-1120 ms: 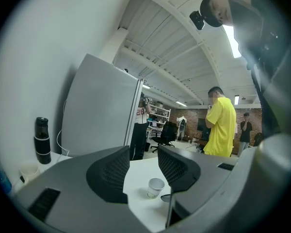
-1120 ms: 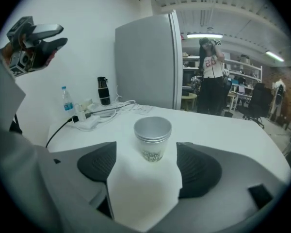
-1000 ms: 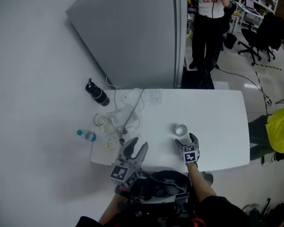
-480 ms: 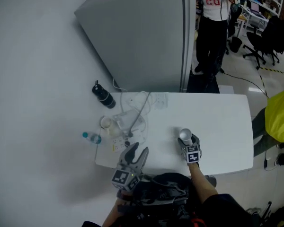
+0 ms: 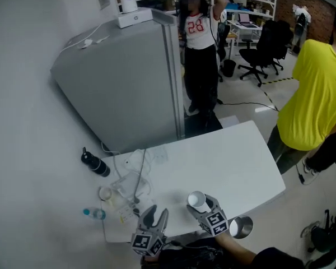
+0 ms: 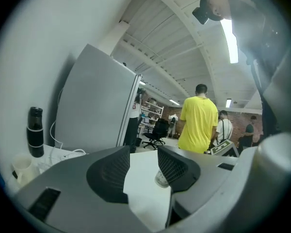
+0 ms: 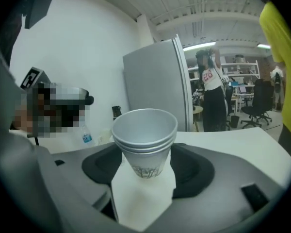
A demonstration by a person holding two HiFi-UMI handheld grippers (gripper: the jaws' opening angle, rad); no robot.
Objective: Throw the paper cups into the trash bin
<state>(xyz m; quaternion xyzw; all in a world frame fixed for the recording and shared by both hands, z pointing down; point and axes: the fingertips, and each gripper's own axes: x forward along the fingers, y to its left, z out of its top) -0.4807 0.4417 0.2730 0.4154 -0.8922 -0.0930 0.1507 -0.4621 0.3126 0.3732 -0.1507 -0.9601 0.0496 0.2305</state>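
A stack of grey paper cups point(image 7: 144, 137) stands upright between the jaws of my right gripper point(image 7: 145, 171), and the pads press on its lower part. In the head view the cups point(image 5: 196, 200) are over the white table's point(image 5: 229, 161) front edge, with the right gripper point(image 5: 204, 209) behind them. A round metal bin point(image 5: 241, 227) sits on the floor just right of that gripper. My left gripper point(image 5: 154, 221) hovers at the front edge, its jaws partly apart with nothing between them. Another cup point(image 5: 105, 193) stands at the table's left end.
A black bottle point(image 5: 94, 163), a small water bottle point(image 5: 94, 213), white cables and clutter point(image 5: 131, 178) crowd the table's left end. A grey cabinet point(image 5: 123, 83) stands behind. A person in yellow point(image 5: 313, 94) is close to the right end, another person point(image 5: 200, 55) farther back.
The head view has swung up and sideways, so the room and the person in yellow now show. The right gripper's jaws have closed onto the cups near the table's front edge.
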